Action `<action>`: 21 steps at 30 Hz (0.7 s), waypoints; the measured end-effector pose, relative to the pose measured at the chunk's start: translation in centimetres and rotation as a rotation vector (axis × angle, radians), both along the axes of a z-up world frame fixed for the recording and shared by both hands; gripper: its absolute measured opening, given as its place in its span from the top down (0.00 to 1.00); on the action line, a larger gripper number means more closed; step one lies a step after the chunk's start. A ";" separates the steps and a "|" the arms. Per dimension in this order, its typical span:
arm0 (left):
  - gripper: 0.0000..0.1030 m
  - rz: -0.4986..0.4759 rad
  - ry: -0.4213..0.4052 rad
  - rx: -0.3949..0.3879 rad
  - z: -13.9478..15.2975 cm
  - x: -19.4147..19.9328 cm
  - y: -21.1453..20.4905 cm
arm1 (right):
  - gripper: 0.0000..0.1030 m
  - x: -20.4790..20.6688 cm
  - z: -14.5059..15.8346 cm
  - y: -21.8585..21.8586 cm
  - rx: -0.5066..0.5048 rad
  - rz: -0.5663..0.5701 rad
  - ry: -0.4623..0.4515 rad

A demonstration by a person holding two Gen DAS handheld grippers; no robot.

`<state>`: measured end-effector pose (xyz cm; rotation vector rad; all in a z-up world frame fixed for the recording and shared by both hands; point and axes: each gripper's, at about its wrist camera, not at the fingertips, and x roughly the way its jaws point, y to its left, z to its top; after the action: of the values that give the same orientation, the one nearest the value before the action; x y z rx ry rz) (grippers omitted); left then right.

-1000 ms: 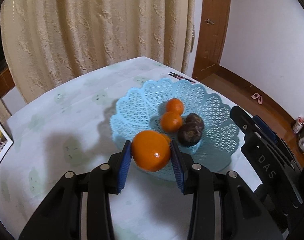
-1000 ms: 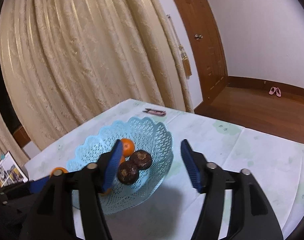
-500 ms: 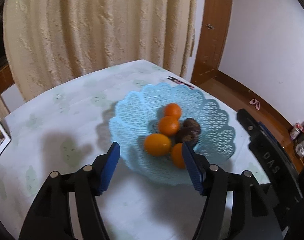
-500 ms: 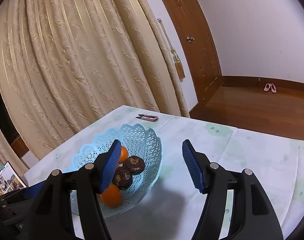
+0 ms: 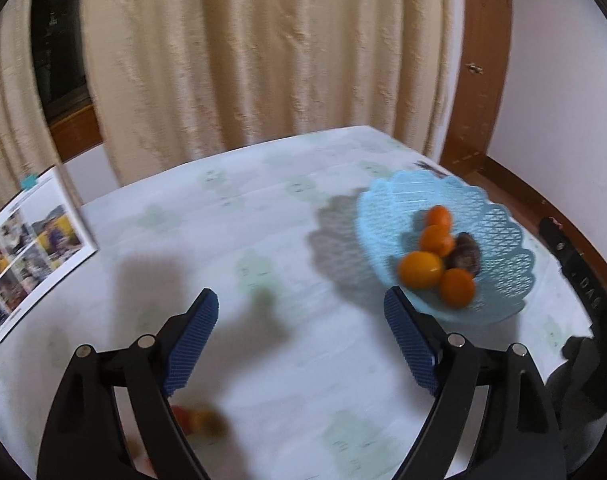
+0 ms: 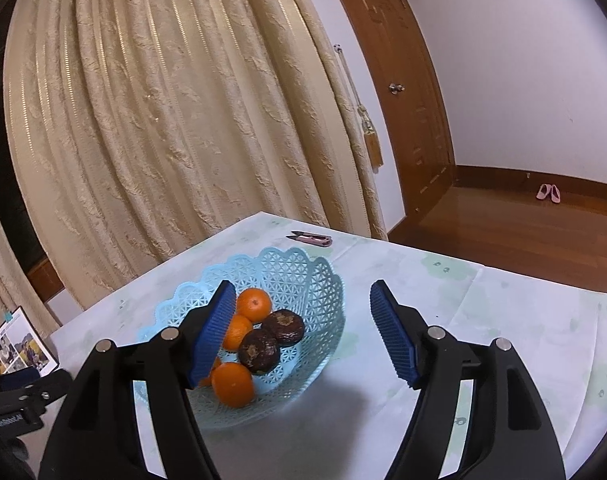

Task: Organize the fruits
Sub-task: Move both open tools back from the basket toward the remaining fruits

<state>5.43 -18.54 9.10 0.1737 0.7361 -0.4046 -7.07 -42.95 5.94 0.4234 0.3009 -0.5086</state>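
Left wrist view: the left gripper (image 5: 299, 336) has its jaws spread wide and empty, and the next fruit (image 5: 199, 420) (reddish-orange, blurred, kind unclear) lies on the table (image 5: 263, 232) near and left of those jaws, just beside the left finger. The blue basket (image 5: 499, 236), holding oranges and dark fruits, sits far right. The right gripper (image 6: 303, 334), jaws also spread and empty, hangs by the basket, so the left is nearer
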 end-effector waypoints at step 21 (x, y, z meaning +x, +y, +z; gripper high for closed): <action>0.18 0.303 0.059 0.013 -3.6 -2.8 16.7 | 0.21 1.8 -0.3 7.8 -0.126 0.286 0.084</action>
<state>2.62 -1.81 5.53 0.0604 0.8094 -0.1167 -5.24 -35.20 5.60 0.2312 0.4008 -0.2637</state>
